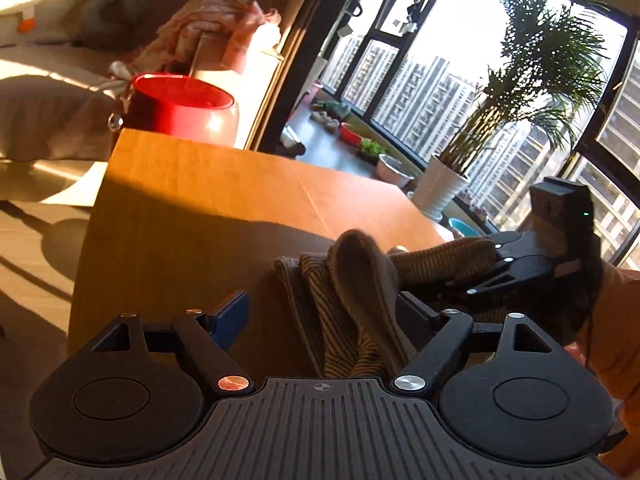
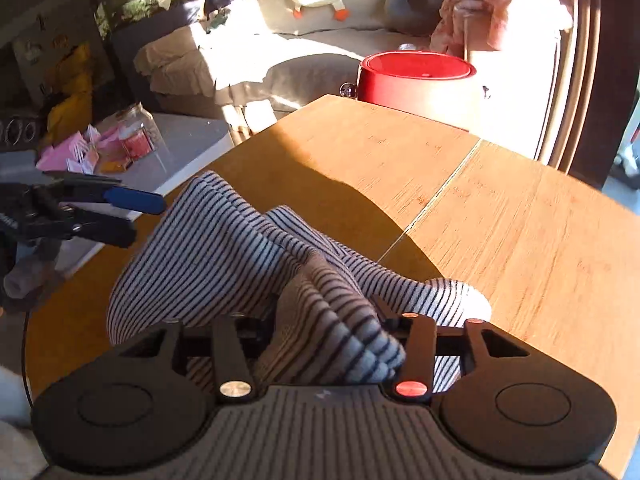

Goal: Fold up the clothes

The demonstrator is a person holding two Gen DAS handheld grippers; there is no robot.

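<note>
1. Fingers of the left gripper stand wide apart over a wooden table, one blue-tipped finger clear of the cloth and pressing on nothing.
2. Between them lies a striped garment, bunched in folds on the near part of the table, half in shadow.
3. Right gripper, seen from its own camera, has its jaws partly apart with a fold of the striped garment bulging up between them; whether the pads actually pinch the cloth cannot be told.
4. From the left camera, the right gripper reaches in from the side with striped cloth at its tips.
5. Beyond the table's far edge stands a red tub, with a sofa in bright sun behind it.
6. Tall windows and a potted palm fill the left camera's right side.
</note>
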